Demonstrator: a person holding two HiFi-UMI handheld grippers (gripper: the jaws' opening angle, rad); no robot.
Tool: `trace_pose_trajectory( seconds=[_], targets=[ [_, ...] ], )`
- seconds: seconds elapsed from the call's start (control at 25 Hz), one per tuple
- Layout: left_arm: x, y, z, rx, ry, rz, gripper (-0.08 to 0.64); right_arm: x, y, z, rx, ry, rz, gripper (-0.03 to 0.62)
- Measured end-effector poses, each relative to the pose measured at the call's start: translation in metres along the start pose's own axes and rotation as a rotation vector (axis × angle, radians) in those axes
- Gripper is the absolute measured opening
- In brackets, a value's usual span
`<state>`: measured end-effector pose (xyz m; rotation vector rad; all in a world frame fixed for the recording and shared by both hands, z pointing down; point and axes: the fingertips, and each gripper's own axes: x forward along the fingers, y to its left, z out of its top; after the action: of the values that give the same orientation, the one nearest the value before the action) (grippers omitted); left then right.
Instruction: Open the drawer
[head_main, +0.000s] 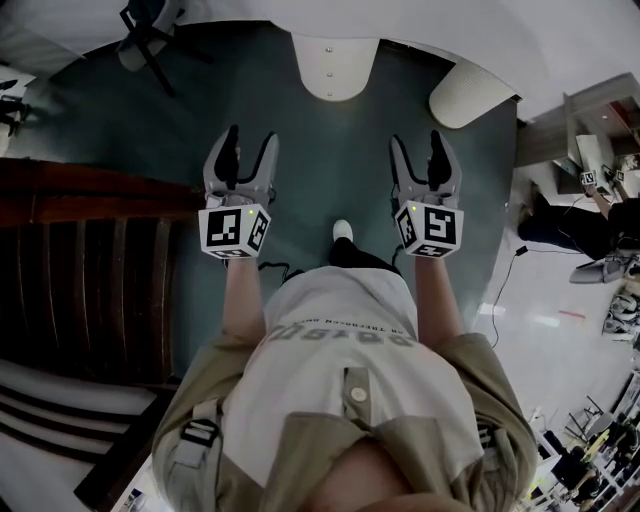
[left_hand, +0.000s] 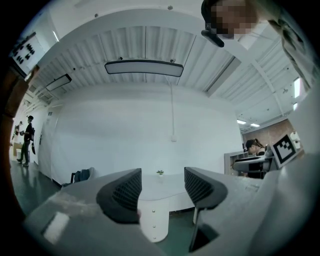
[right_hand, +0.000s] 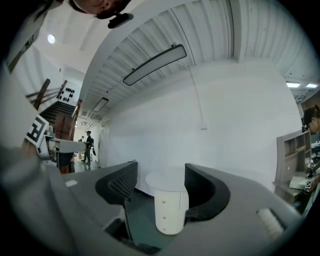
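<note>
- The teal floor (head_main: 330, 180) fills most of my head view, and I am standing on it with both arms held out forward.
- A dark wooden slatted structure (head_main: 80, 270) takes up the left side of that view, beside my left arm.
- The drawer unit (head_main: 335, 65) is a white rounded pedestal standing on the floor straight ahead, at the top centre of the head view and well apart from both tools.
- Its long axis is upright. Three small knobs run in a vertical row down its front, and that front faces back toward me.
- In the right gripper view the drawer unit (right_hand: 170, 210) shows in the gap between the jaws, but far beyond them. The left gripper view catches it (left_hand: 154, 222) low between the jaws, also at a distance.
- A second white rounded piece (head_main: 470, 92) sits to the right of the drawer unit.
- The left hand-held gripper (head_main: 250, 140) points ahead at the unit with its jaws spread; its own view (left_hand: 161, 180) shows nothing between them.
- The right hand-held gripper (head_main: 418, 140) runs parallel to it, jaws likewise spread and empty (right_hand: 161, 175).
- My white shoe (head_main: 342, 231) shows on the floor between the two tools.
</note>
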<state>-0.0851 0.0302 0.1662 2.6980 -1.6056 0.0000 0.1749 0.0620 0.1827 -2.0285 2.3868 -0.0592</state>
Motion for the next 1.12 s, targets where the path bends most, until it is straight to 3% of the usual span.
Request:
trace_pose_trajectory(
  seconds=[0.32, 0.68, 1.12],
  targets=[
    [0.066, 0.011, 0.003, 0.012, 0.013, 0.037, 0.268, 0.073, -0.029, 0.010, -0.017, -0.012, 0.049, 0.301],
    [0.086, 0.059, -0.015, 0.003, 0.045, 0.103, 0.268, 0.127, -0.014, -0.020, -0.019, 0.045, 0.072, 0.301],
    [0.154, 0.129, -0.018, -0.006, 0.050, -0.010, 0.268, 0.199, 0.010, -0.037, 0.002, 0.070, -0.050, 0.298]
  ],
)
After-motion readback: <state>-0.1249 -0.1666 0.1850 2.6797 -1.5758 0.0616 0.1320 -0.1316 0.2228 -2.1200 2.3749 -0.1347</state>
